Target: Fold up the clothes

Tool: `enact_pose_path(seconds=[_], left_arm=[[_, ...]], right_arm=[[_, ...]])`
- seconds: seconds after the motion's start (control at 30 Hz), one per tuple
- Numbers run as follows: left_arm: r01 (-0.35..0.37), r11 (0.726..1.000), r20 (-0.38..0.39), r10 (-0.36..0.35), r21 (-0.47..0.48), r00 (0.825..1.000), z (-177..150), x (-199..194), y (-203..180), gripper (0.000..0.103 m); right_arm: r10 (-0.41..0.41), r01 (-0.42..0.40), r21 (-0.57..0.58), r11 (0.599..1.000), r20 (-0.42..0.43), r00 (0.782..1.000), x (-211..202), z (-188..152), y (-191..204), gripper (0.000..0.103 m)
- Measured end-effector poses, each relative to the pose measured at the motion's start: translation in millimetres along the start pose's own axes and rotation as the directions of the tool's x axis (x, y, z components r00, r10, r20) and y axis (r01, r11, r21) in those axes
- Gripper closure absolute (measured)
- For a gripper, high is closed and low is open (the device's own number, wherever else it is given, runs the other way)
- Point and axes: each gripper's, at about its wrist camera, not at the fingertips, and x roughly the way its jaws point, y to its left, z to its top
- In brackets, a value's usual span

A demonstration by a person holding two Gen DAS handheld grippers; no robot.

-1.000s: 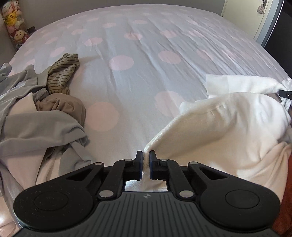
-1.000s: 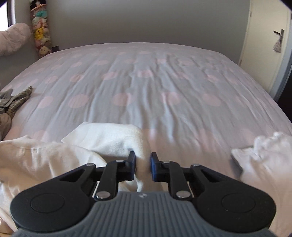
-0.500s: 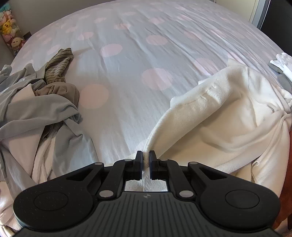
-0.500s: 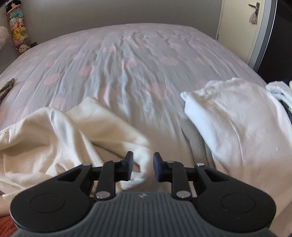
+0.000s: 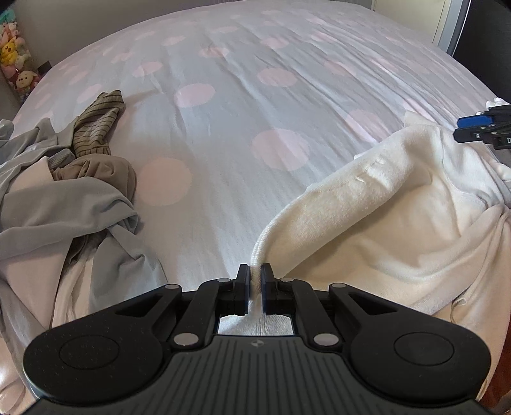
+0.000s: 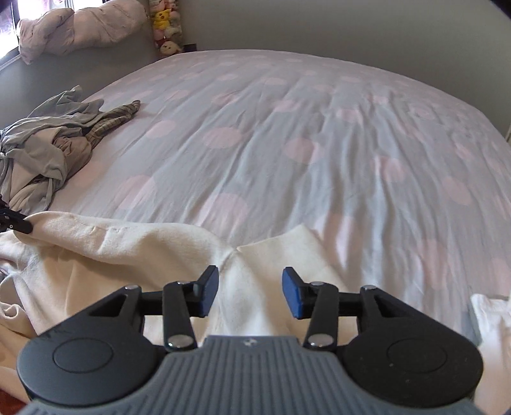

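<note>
Grey walls close the room behind one wide bed (image 5: 249,105), its grey cover dotted with pink and only lightly creased.

Left of the left tongs (image 5: 254,289) lies one heap (image 5: 60,198) of unfolded clothes: at least three pieces, a grey one on top, a tan one under it and a striped olive one (image 5: 95,127) trailing toward the far side. In the right wrist view the same heap (image 6: 44,150) sits far off to the left, with one rolled pink duvet (image 6: 76,28) and one column of plush toys (image 6: 166,28) against the wall beyond it.

Ahead of both tongs the cover is bare all the way to the far edge, giving wide room for spreading.

One cream sweater (image 5: 383,217) is the piece being worked. It lies crumpled along the near edge of the bed, reaching from the left tongs rightward. The left tongs are clenched on its ribbed hem, the cloth pinched between the pads. In the right wrist view the sweater (image 6: 127,255) spreads left and under the right tongs (image 6: 250,292), whose jaws have just been opening and stand released; a ridge of cream cloth rises between the blue pads (image 6: 292,297) without touching them. The right tongs (image 5: 476,127) also show at the right edge of the left view, just past the sweater.

Right of the right tongs, one white cloth (image 6: 491,319) sits at the frame edge; what it is cannot be told.
</note>
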Motion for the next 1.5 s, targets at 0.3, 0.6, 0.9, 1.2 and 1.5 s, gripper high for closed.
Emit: enact_pose_path(seconds=[0.3, 0.6, 0.9, 1.2, 1.5], left_arm=[[0.049, 0.999, 0.007, -0.048, -0.023, 0.999, 19.8, 31.3, 29.4, 0.08], [0.081, 0.991, -0.042, -0.086, -0.11, 0.995, 12.7, 63.6, 51.0, 0.056], [0.072, 0.994, 0.012, -0.071, -0.082, 0.997, 12.1, 33.2, 40.9, 0.1], [0.002, 0.98, 0.374, 0.074, -0.2, 0.925, 42.6, -99.4, 54.5, 0.101], [-0.035, 0.978, 0.671, 0.166, -0.204, 0.722, 67.8, -253.8, 37.6, 0.101]], right_arm=[[0.104, -0.095, 0.075, 0.993, -0.121, 0.987, 65.4, 5.2, -16.7, 0.051], [0.186, -0.163, 0.185, 0.969, -0.109, 0.977, 73.1, -6.6, -27.7, 0.066], [0.131, -0.127, 0.134, 0.983, -0.022, 0.991, 33.4, -2.0, -4.8, 0.096], [-0.024, 0.022, 0.01, 1.0, 0.241, 0.97, -76.5, 41.5, 23.3, 0.096], [-0.091, 0.117, -0.016, 0.993, 0.539, 0.838, -217.6, 83.7, 57.9, 0.096]])
